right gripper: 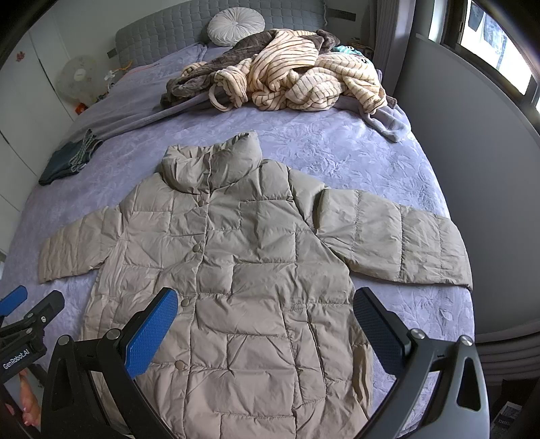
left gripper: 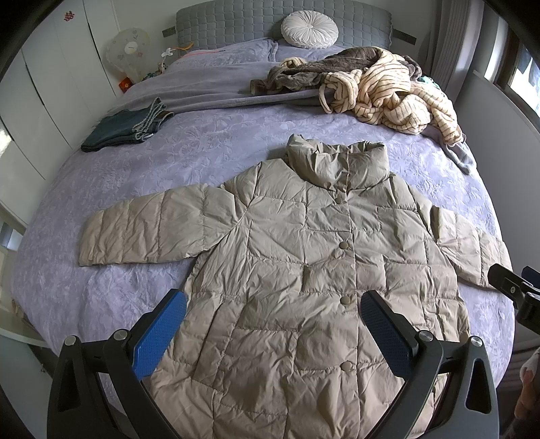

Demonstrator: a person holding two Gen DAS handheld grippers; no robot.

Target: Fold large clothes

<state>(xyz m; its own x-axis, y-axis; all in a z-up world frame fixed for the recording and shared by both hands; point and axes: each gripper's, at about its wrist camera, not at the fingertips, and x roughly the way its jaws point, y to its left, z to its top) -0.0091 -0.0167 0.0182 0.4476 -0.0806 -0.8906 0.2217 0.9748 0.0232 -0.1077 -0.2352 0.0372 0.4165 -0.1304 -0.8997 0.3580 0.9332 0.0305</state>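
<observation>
Blue-padded fingers (left gripper: 160, 332) of the left gripper (left gripper: 273, 334) stand spread wide apart over the lower front of a beige quilted puffer jacket (left gripper: 303, 270), pinching nothing; whether the pads graze the fabric I cannot tell. Over on the other side, the right gripper (right gripper: 265, 332) is spread just as wide, its fingers (right gripper: 152, 334) framing the jacket's hem area and holding nothing either. From the right wrist view the left gripper shows at the lower left edge, beside the jacket's side.

That jacket lies flat, front up and snapped closed, on the lavender bedspread (left gripper: 202, 141), collar toward the headboard (left gripper: 236, 23) and both sleeves stretched out to the sides. Folded dark jeans (left gripper: 125, 126) sit well apart from it near the bed's left edge. A heap of cream striped fleece clothing (left gripper: 391, 98) mixed with a grey-brown garment (left gripper: 303, 74) is piled toward the far right corner, just below a round white cushion (left gripper: 308, 28). A white fan (left gripper: 128, 52) stands beside the bed.
</observation>
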